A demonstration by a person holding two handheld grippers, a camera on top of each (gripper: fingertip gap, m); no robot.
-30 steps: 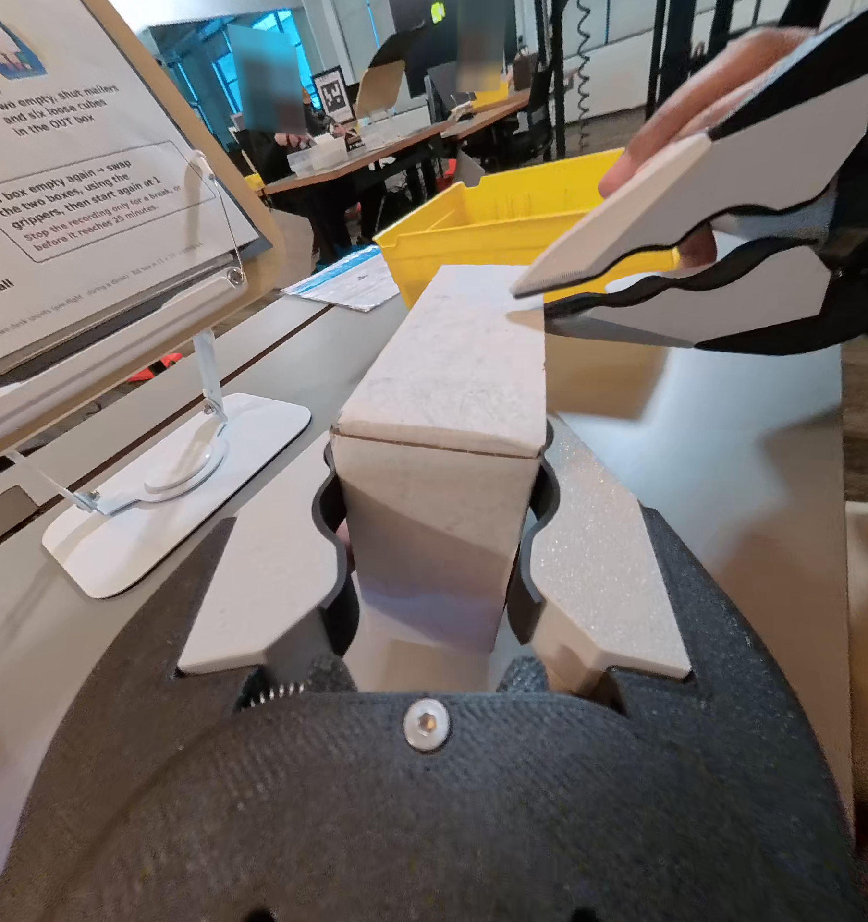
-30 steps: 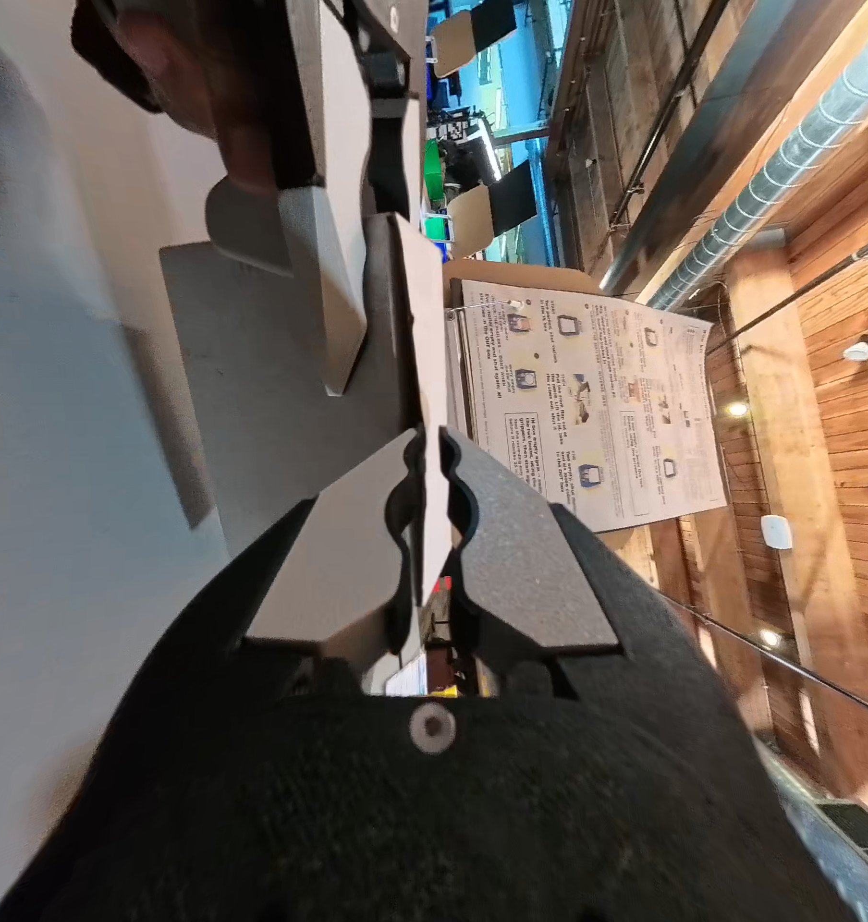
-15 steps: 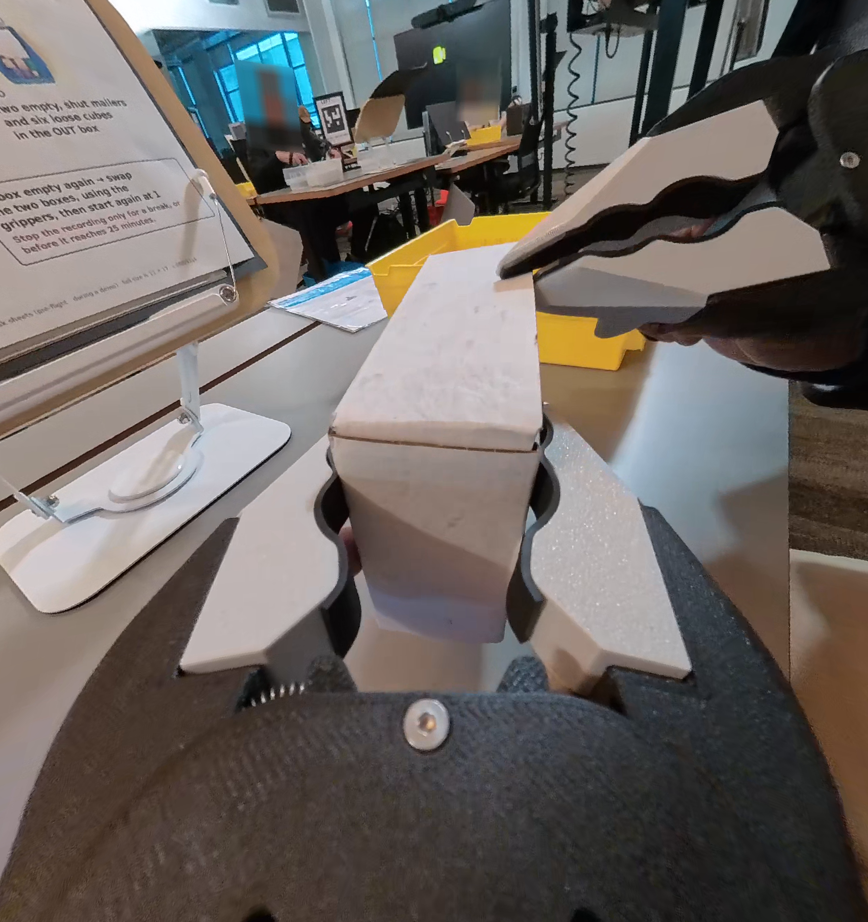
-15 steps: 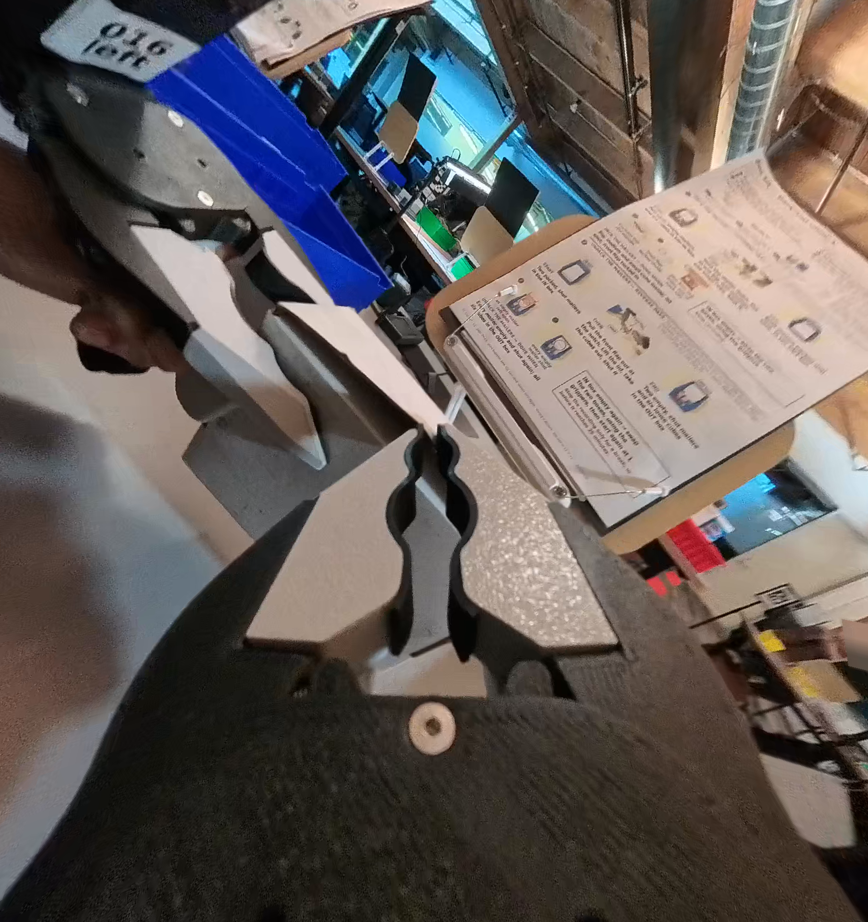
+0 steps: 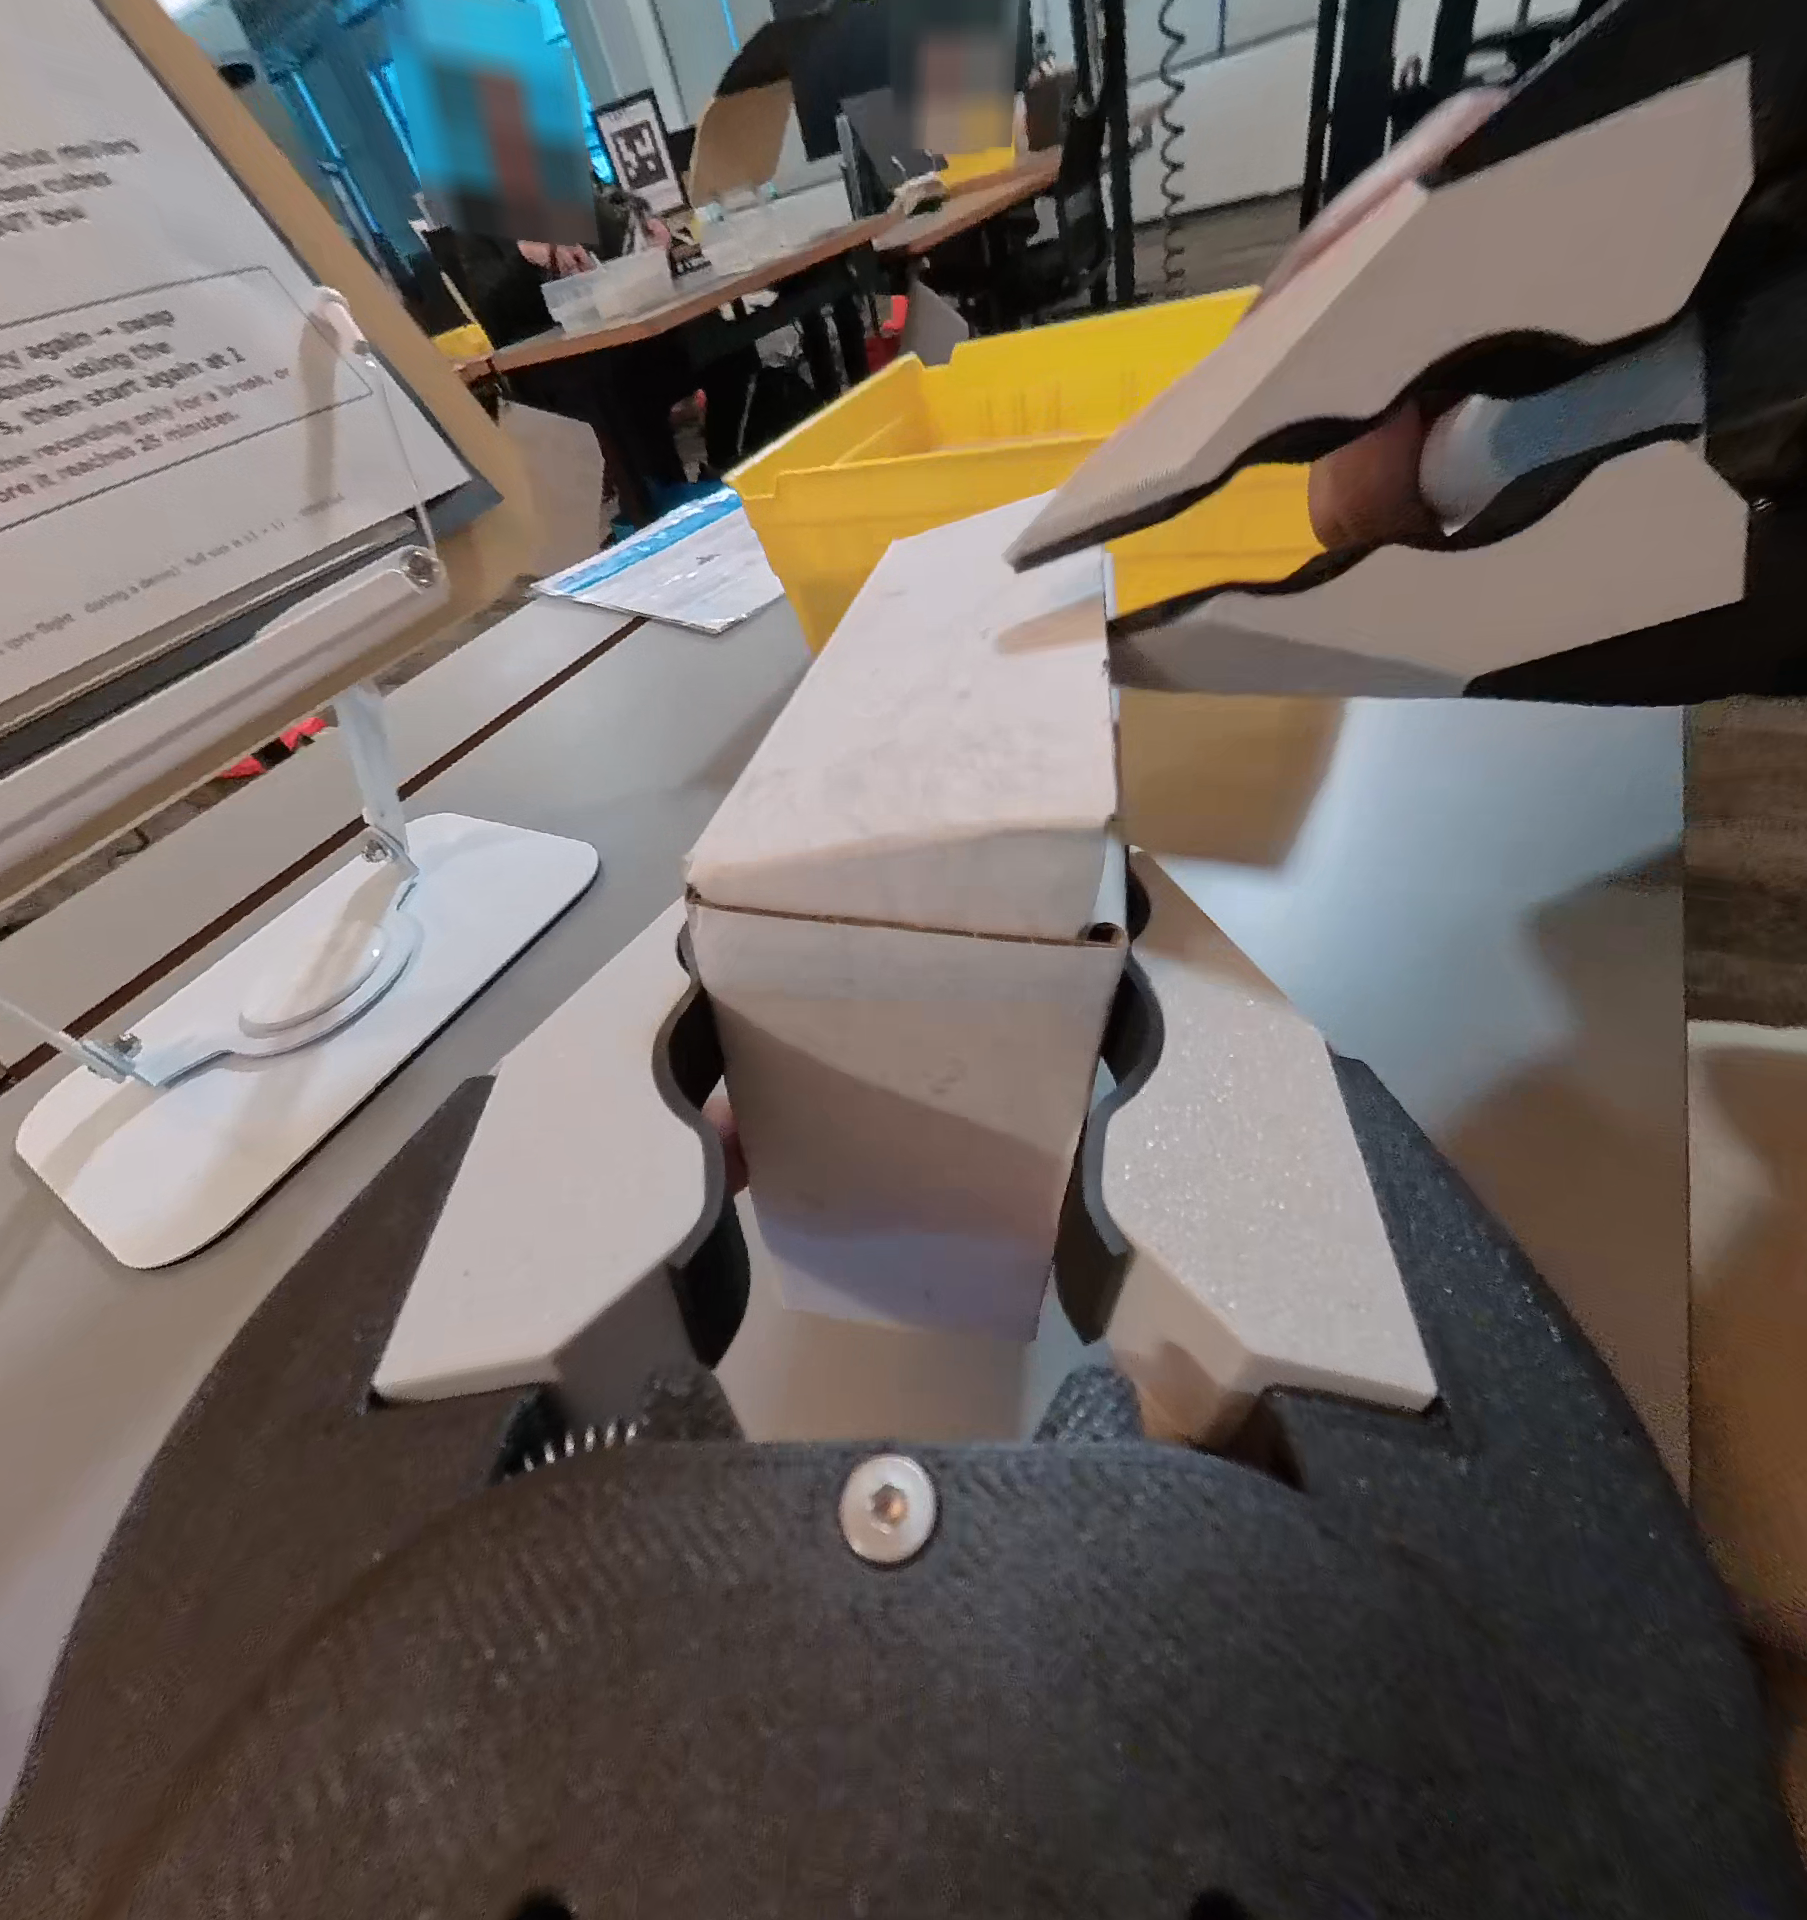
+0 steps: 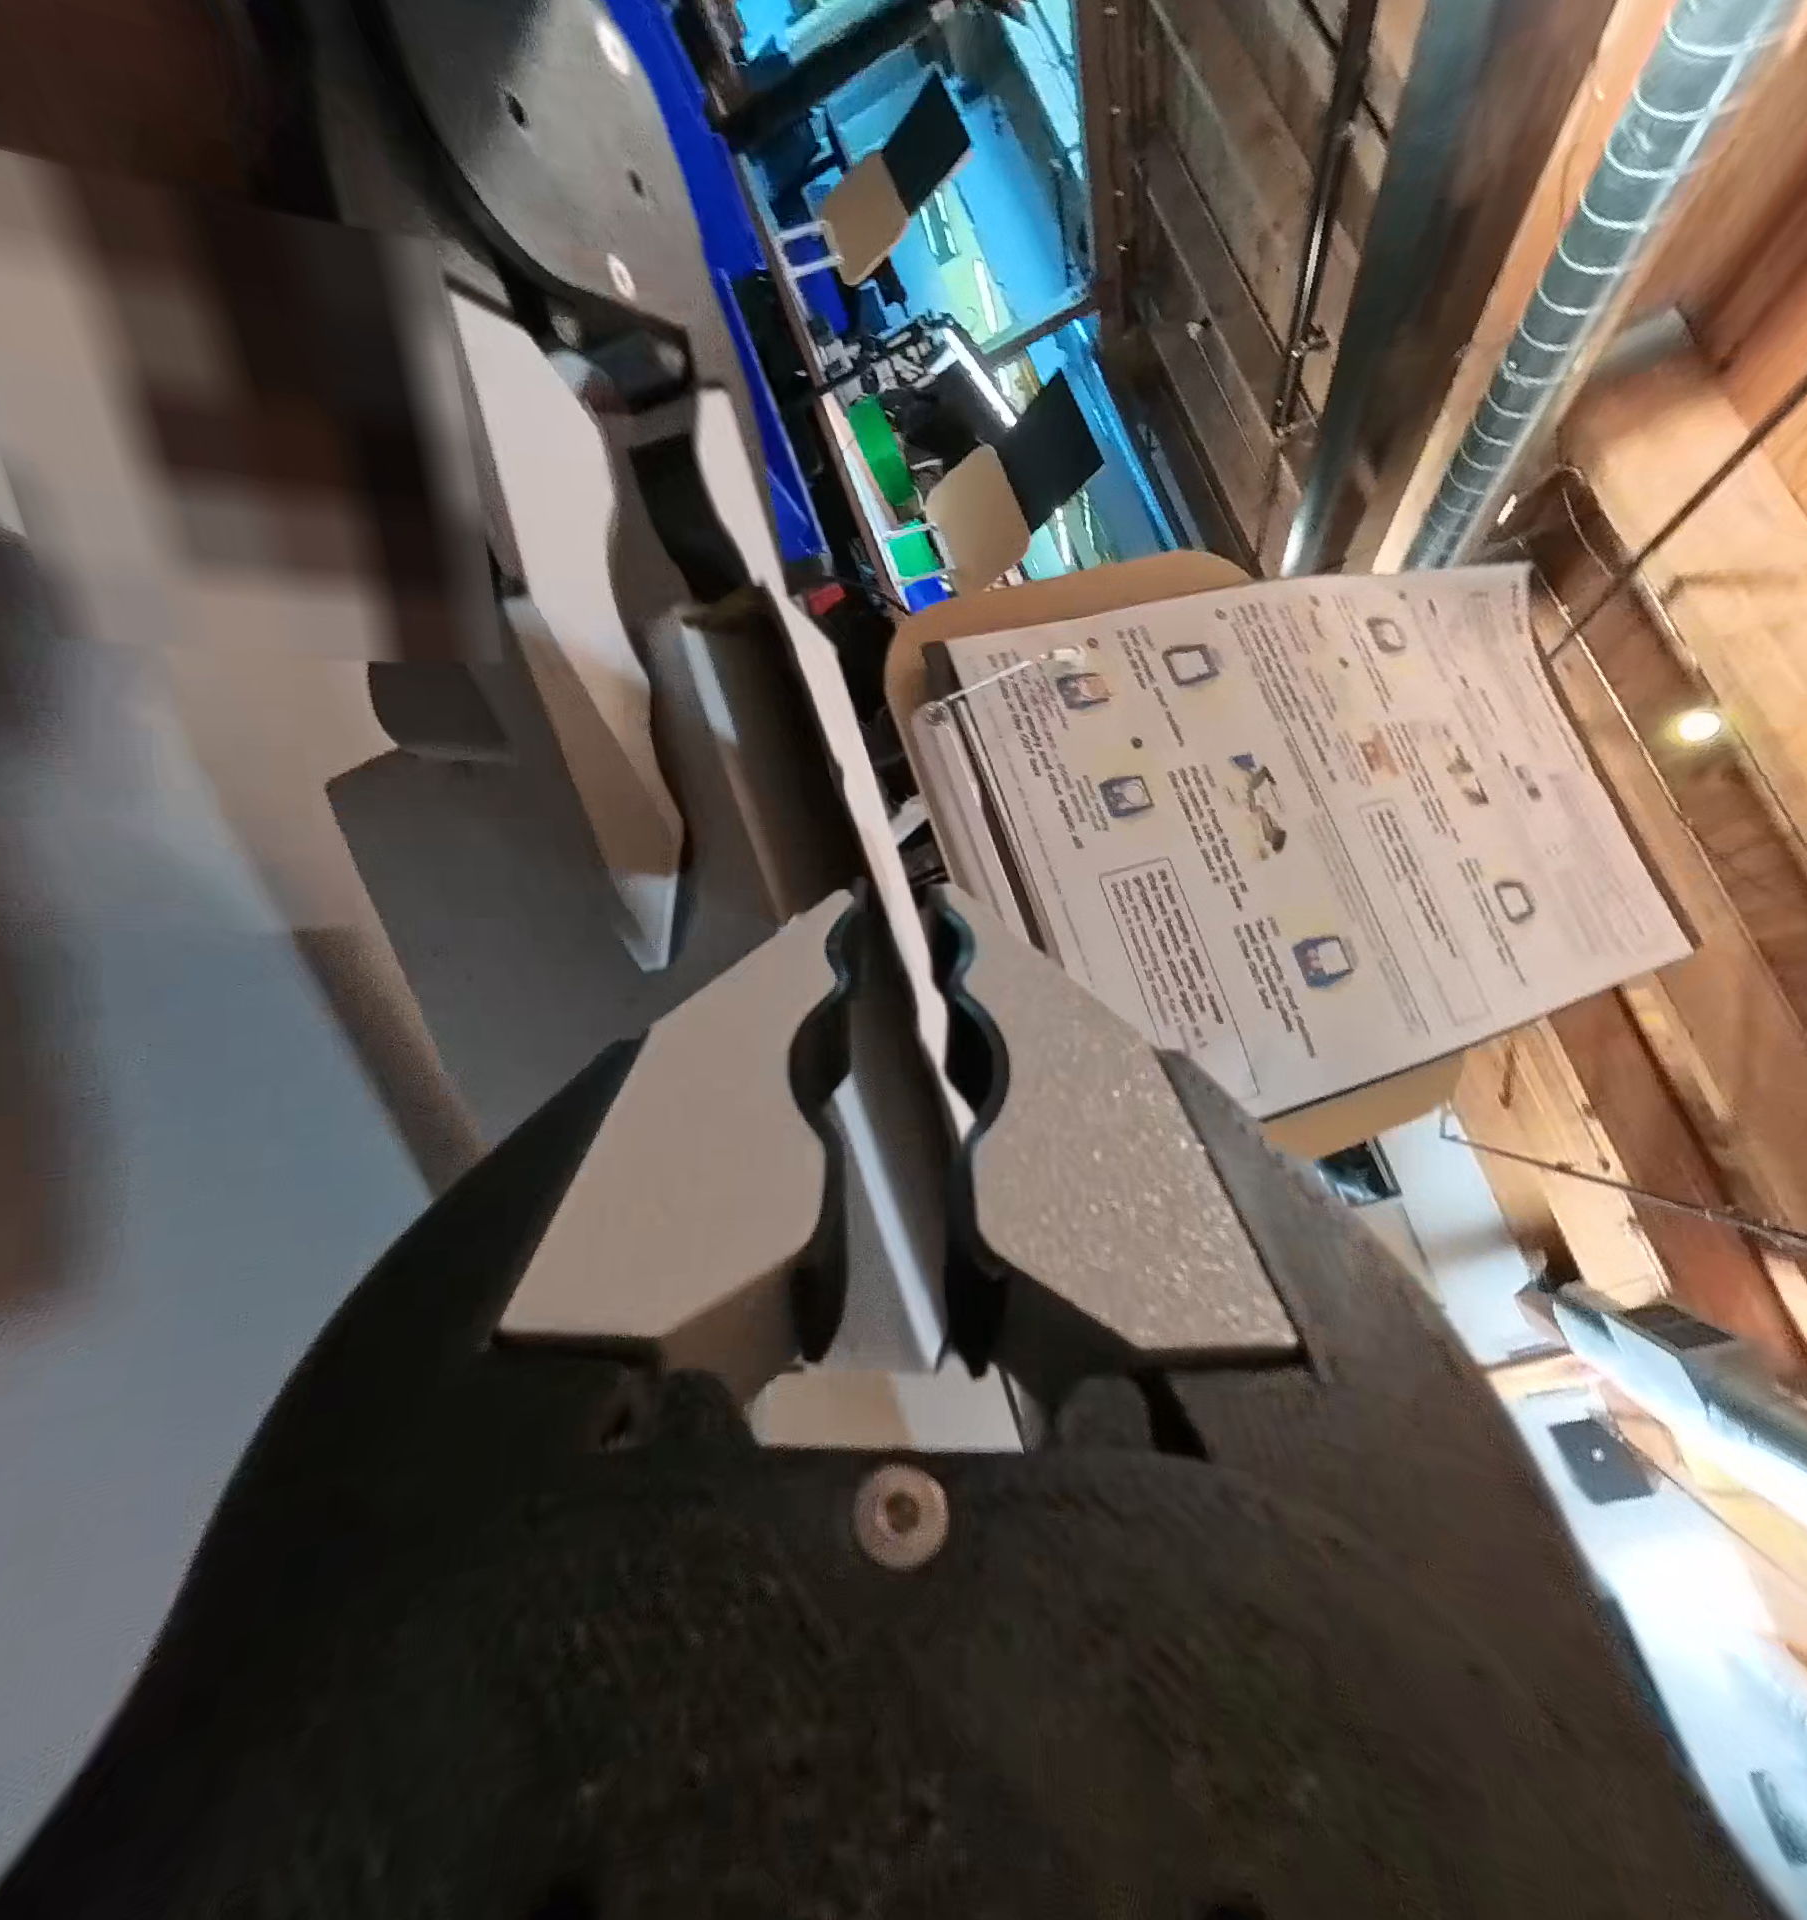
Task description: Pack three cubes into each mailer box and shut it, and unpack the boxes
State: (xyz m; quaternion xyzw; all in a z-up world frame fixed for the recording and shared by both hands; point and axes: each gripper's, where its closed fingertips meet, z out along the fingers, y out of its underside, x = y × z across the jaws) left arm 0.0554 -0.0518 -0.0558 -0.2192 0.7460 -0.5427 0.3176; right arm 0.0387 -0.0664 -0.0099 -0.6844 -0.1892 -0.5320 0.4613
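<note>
The left gripper (image 5: 904, 1049) is clamped on the near end of a white mailer box (image 5: 930, 748), one finger pressed on each side wall, holding it above the grey table (image 5: 608, 727). The right gripper (image 5: 1070, 582), at 1 o'clock in the left wrist view, pinches the lid's far right edge between its two fingers; half a second ago it sat closed on top of the lid, and now the lid's right side stands slightly lifted, with a thin gap at the near corner.

In the right wrist view the right gripper (image 6: 894, 914) has rolled further sideways, and the lid's thin edge runs between its fingers.

Only the left view shows the yellow bin (image 5: 982, 457) at 12 o'clock. Both show the instruction sheet on its stand (image 5: 151, 395), at 10 o'clock there.
</note>
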